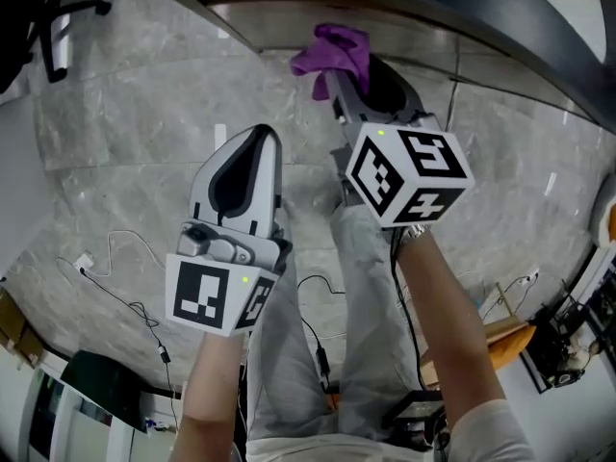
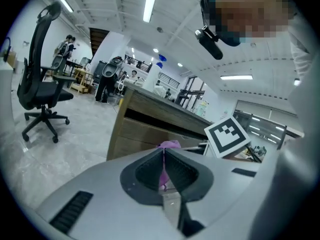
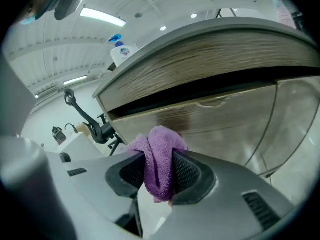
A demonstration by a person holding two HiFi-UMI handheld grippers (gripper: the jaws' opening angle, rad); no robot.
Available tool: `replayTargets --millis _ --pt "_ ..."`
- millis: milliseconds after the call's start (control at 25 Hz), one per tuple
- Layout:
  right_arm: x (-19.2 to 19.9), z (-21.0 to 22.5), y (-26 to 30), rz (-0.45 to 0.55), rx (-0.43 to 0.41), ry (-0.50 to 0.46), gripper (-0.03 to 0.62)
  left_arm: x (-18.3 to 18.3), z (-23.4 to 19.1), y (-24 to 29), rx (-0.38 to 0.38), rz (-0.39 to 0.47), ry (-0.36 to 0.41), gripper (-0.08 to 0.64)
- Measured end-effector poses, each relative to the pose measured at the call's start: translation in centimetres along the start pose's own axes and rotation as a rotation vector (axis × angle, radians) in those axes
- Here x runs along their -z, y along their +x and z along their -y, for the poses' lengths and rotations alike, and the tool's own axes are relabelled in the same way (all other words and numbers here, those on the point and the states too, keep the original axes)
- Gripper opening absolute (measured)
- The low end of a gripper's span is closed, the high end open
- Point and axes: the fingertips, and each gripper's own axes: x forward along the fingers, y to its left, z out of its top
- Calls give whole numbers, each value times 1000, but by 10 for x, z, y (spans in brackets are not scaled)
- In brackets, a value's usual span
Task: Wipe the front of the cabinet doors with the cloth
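Nearest the head view, the person's forearms and grey trouser legs (image 1: pixel 308 354) run out of frame at the bottom edge. The left gripper (image 1: pixel 260 141) is held over the pale stone floor (image 1: pixel 125 142), apart from the cabinet. Its own view shows the jaws clenched pad to pad with nothing between them (image 2: pixel 164 170); the sliver of purple in the slit is the cloth (image 2: pixel 169 145) further off. The right gripper (image 1: pixel 348 83) is extended further forward, its body largely masked in the head view by its marker cube (image 1: pixel 409 176). Its jaws (image 3: pixel 159 170) are clamped on the purple cloth (image 3: pixel 159 151), which bunches above the pads (image 3: pixel 186 173); the cloth's lower end is buried in the jaw throat and cannot be traced. In the head view the cloth (image 1: pixel 337 51) sits just before the cabinet front (image 1: pixel 289 12), of which only a narrow brown strip shows beneath the dark overhanging countertop (image 1: pixel 404 8). The right gripper view shows the wood-grain cabinet door (image 3: pixel 225 129) directly behind the cloth, cut off at the right edge. Contact between cloth and door cannot be determined. A spray bottle (image 3: pixel 120 51) stands on the top. Farthest off, an office chair (image 2: pixel 42 89) stands on the floor.
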Motion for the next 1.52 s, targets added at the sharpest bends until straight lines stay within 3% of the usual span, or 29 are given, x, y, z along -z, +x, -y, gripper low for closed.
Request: replayTargets --millis 240,360,600,720,880,1080,1360,1520 --pt "7 111 -44 -36 120 8 132 30 81 42 27 -16 -61 17" --pt "9 150 -54 -38 174 2 132 44 103 65 43 -37 -29 17" --pt "13 181 -37 -31 258 -54 132 54 93 80 74 -72 -5 17" --pt "13 184 -20 -21 300 -89 132 55 81 77 127 -98 7 17" --pt "23 162 3 -9 349 -82 132 53 49 57 174 -118 25 17" --pt "30 90 42 9 300 -92 132 43 -5 30 198 -136 51 17" --pt "46 5 105 -25 219 -102 132 24 -89 6 106 -101 7 17" --pt "54 -43 132 -39 155 -136 132 20 -123 -11 64 -33 -4 17"
